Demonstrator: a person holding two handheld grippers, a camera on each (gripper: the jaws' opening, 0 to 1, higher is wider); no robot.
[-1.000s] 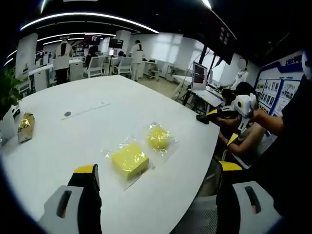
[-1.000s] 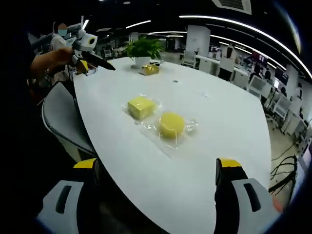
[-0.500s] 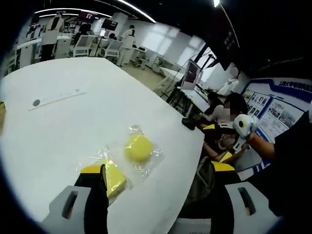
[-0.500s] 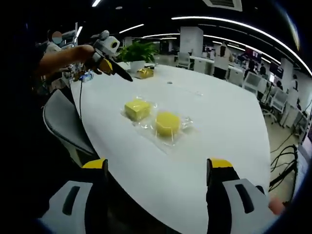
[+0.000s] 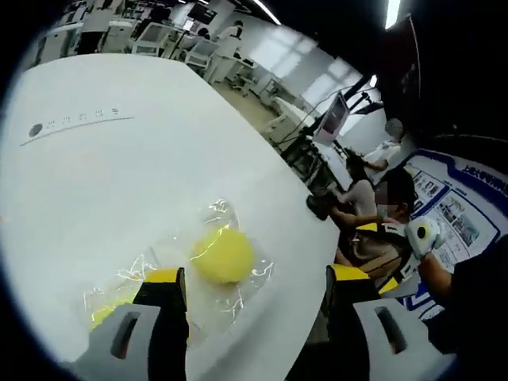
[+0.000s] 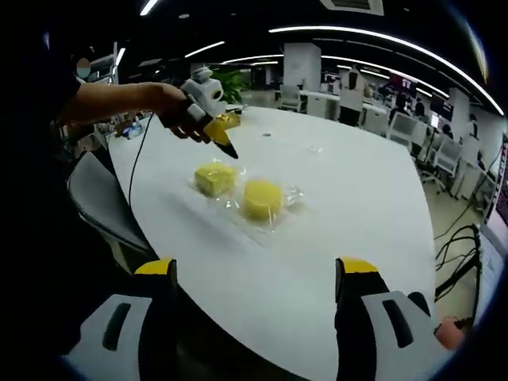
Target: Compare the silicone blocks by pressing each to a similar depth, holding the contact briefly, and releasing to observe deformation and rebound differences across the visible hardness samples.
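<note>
The white worktop (image 6: 349, 206) carries two bagged yellow blocks. The square block (image 6: 214, 178) lies just beside the round block (image 6: 263, 198).

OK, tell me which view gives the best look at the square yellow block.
The right gripper view: the square yellow block lies whole in its clear wrap on the white table, beside the round block, with the left gripper above it. In the left gripper view, that gripper's own jaw hides most of the block.

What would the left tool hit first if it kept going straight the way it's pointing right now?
Most likely the square yellow block in its clear wrap: seen from the right gripper view, the left tool points down just above it. The round yellow block lies beside it. Depth is uncertain.
</note>
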